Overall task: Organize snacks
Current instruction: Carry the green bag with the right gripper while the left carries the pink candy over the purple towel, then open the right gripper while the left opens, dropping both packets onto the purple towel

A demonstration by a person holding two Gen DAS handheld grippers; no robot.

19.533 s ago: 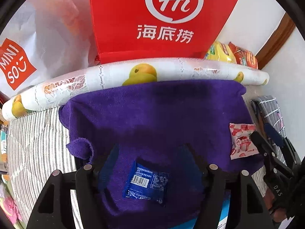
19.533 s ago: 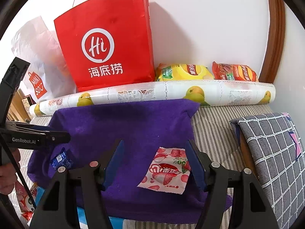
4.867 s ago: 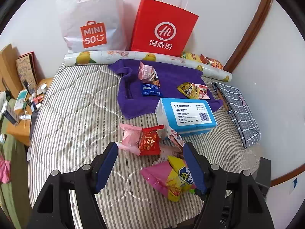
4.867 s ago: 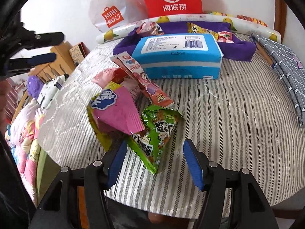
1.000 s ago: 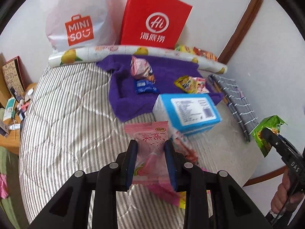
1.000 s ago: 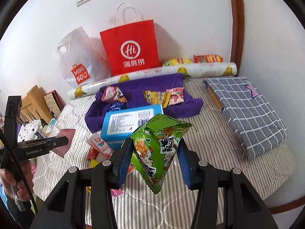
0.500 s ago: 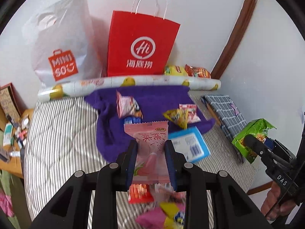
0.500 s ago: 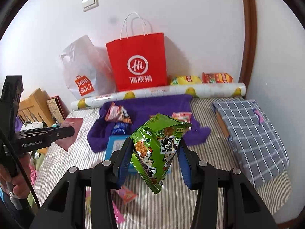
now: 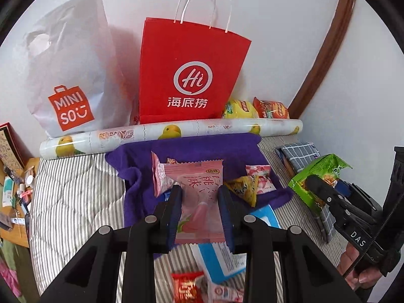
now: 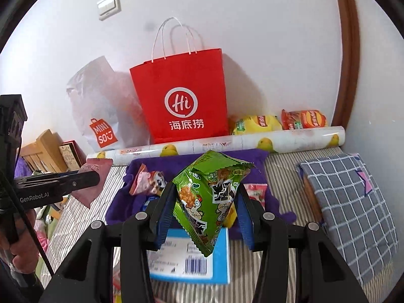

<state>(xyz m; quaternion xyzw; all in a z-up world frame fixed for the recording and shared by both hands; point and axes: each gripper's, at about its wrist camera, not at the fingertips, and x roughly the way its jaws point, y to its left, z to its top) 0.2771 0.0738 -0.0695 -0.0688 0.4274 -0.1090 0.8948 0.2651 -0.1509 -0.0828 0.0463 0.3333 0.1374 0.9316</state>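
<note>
My left gripper (image 9: 200, 192) is shut on a pink peach snack packet (image 9: 199, 189) and holds it in the air above the purple towel (image 9: 202, 149). My right gripper (image 10: 205, 189) is shut on a green snack bag (image 10: 210, 197), also held up over the towel (image 10: 151, 162). On the towel lie a pink panda packet (image 10: 149, 179), a yellow snack (image 9: 243, 188) and a strawberry packet (image 9: 260, 176). The right gripper with the green bag (image 9: 315, 176) shows at the right of the left wrist view. The left gripper with the pink packet (image 10: 92, 181) shows at the left of the right wrist view.
A red paper bag (image 9: 189, 75) and a white Miniso bag (image 9: 68, 75) stand against the wall behind a rolled mat (image 9: 176, 131). Two chip bags (image 10: 277, 122) lie behind the roll. A blue box (image 10: 192, 262), a checked cloth (image 10: 351, 197) and loose snacks (image 9: 186, 287) lie on the striped bed.
Both grippers have moved forward toward the towel and the bags, each still holding its packet. The red bag and towel look larger and nearer.
</note>
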